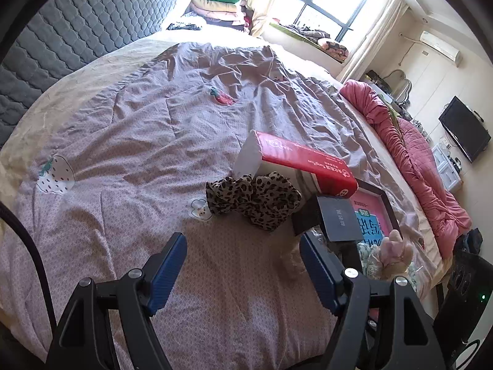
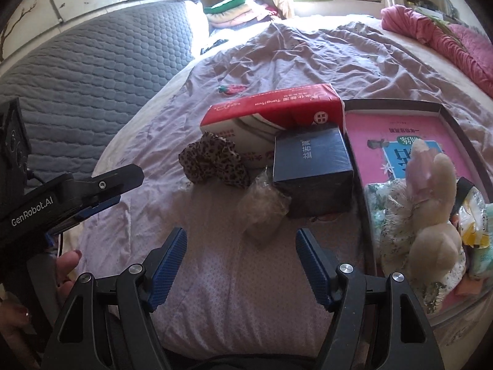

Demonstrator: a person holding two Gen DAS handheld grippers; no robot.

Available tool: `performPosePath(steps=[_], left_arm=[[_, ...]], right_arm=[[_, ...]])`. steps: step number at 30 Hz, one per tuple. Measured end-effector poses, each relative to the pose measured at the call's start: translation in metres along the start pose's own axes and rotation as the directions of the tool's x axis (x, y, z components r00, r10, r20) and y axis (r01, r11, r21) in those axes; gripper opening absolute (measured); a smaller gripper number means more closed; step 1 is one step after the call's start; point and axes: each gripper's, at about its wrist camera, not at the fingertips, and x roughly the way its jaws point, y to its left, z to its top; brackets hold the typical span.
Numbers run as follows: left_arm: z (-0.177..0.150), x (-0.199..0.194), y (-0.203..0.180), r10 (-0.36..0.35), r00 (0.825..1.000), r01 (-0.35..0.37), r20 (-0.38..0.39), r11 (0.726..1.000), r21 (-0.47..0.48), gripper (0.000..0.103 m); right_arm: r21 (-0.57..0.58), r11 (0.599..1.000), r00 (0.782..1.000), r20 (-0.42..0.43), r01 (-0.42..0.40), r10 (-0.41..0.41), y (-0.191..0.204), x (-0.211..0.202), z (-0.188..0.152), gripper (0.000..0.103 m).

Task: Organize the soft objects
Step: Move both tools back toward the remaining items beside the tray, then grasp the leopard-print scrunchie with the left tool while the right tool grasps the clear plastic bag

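A crumpled leopard-print cloth (image 1: 255, 200) (image 2: 212, 163) lies on the lilac quilt (image 1: 138, 141) in front of a red tissue pack (image 1: 305, 163) (image 2: 271, 114). My left gripper (image 1: 243, 246) hovers open just short of the cloth, nothing between its blue pads. My right gripper (image 2: 242, 246) is open too, above the quilt, with a clear bag of beige fluff (image 2: 262, 209) just beyond its tips. A cream plush bunny (image 2: 431, 203) (image 1: 394, 256) lies in a shallow dark-rimmed tray (image 2: 394, 104) on the right. The left gripper (image 2: 126, 188) shows at the left of the right wrist view.
A dark blue box (image 2: 311, 166) (image 1: 336, 219) stands between the tissue pack and the tray. The tray also holds a pink book (image 2: 379, 129), floral fabric (image 2: 391, 212) and snack packets (image 2: 474, 222). A rolled pink blanket (image 1: 409, 154) lies along the bed's far side; a grey quilted headboard (image 2: 92, 92) is left.
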Motion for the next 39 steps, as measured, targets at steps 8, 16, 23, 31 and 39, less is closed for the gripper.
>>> performPosePath(steps=[8,16,23,31,39], left_arm=[[0.012,0.054,0.019,0.044,0.998,-0.043,-0.047,0.999,0.030,0.075],[0.029,0.091,0.018,0.075,0.995,-0.066,-0.060,0.989,0.134,0.075],[0.034,0.106,0.021,0.020,0.998,-0.010,-0.065,0.988,0.154,0.075],[0.030,0.112,0.015,-0.081,0.994,0.093,-0.076,0.982,0.166,0.038],[0.020,0.108,0.008,-0.128,0.989,0.140,-0.076,0.973,0.185,0.015]], right_arm=[[0.049,0.999,1.000,-0.021,0.011,-0.010,-0.009,0.020,0.003,0.074],[0.136,0.991,0.998,-0.066,-0.003,0.012,-0.020,0.048,0.004,0.074],[0.196,0.981,0.998,-0.063,-0.008,0.021,-0.025,0.064,0.006,0.075],[0.320,0.942,0.994,-0.013,-0.096,0.106,-0.033,0.074,0.006,0.073],[0.303,0.946,0.992,-0.029,-0.111,0.126,-0.036,0.079,0.008,0.046]])
